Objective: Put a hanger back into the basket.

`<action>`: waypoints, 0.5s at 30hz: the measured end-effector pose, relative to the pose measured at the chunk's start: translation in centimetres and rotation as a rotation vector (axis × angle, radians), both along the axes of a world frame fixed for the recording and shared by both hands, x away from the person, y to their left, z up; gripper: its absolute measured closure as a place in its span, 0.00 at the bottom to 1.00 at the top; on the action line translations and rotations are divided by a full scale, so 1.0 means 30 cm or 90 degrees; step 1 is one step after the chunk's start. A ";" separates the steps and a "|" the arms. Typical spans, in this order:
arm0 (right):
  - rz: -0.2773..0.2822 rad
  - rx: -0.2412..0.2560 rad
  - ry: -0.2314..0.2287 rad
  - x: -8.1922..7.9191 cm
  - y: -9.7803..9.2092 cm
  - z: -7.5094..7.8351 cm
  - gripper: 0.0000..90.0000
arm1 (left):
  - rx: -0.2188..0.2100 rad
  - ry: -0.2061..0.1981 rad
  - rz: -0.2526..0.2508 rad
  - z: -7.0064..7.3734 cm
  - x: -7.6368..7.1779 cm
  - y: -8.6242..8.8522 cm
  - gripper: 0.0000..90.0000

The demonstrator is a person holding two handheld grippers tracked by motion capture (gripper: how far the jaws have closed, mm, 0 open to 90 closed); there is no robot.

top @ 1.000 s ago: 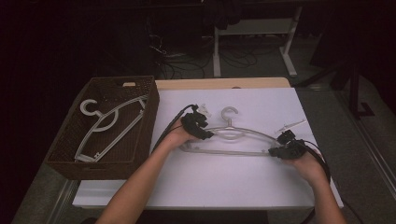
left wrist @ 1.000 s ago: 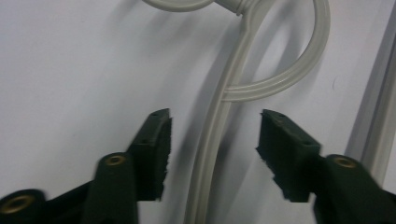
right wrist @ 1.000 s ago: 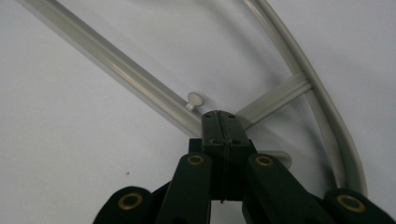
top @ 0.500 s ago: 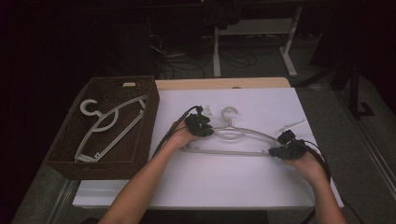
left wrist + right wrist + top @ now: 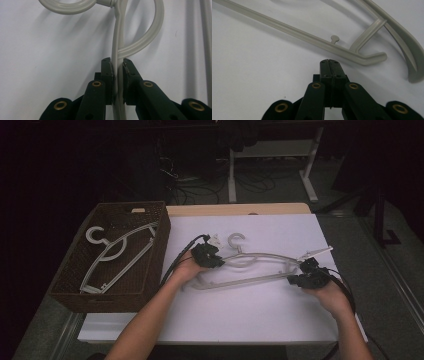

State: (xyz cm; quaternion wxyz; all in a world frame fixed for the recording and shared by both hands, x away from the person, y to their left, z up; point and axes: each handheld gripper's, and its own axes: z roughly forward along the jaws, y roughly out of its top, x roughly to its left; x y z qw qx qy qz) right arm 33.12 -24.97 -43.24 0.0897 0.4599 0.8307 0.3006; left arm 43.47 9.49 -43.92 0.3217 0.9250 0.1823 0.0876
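High view shows the grey hanger (image 5: pixel 260 265) lying on the white table (image 5: pixel 250 315), to the right of the brown basket (image 5: pixel 150 270) that holds another hanger (image 5: pixel 117 255). Your left gripper (image 5: pixel 117 66) has its jaws pressed on the hanger's thin bar, just below the curved loop. Your right gripper (image 5: pixel 329 65) has its jaws fully together, holding nothing, just beside the hanger's end.

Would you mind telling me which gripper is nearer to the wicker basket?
Left. The left gripper sits just to the right of the basket, clamped on the hanger on the table. The right gripper is past the hanger's far end, jaws shut on nothing.
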 end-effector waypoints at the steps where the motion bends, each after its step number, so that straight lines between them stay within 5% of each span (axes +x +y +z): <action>1: 0.002 0.008 -0.003 -0.001 0.000 0.002 0.92 | -0.004 -0.001 0.010 0.011 -0.003 0.005 0.91; 10: 0.015 0.048 -0.028 -0.007 0.013 -0.001 0.46 | -0.045 -0.010 0.071 0.147 -0.022 0.047 0.91; 15: 0.021 0.061 -0.043 -0.009 0.017 0.004 0.33 | -0.062 -0.019 0.091 0.235 -0.039 0.069 0.91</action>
